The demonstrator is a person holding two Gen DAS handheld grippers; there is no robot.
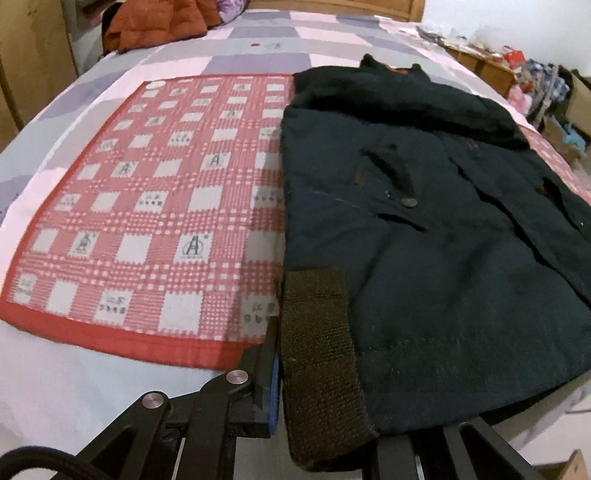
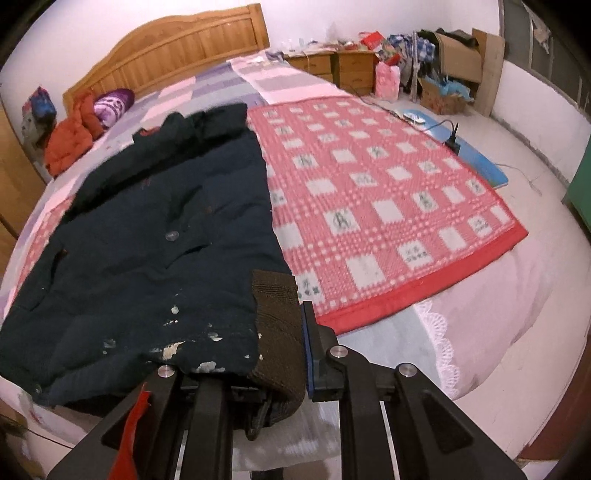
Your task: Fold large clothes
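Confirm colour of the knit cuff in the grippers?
Dark brown ribbed cuff; clearest in left wrist view.

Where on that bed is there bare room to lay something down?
The red checked mat is bare on both sides of the dark jacket. The head end is crowded: an orange coat and purple pillow by the wooden headboard.

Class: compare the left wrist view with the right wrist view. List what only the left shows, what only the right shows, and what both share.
Only the left: the left tongs shut on a brown knit cuff.

Only the right: the right tongs shut on the other brown cuff, white flecks on the hem, and a blue mat on the floor.

Both: the dark coat, red checked cloth and orange garment.
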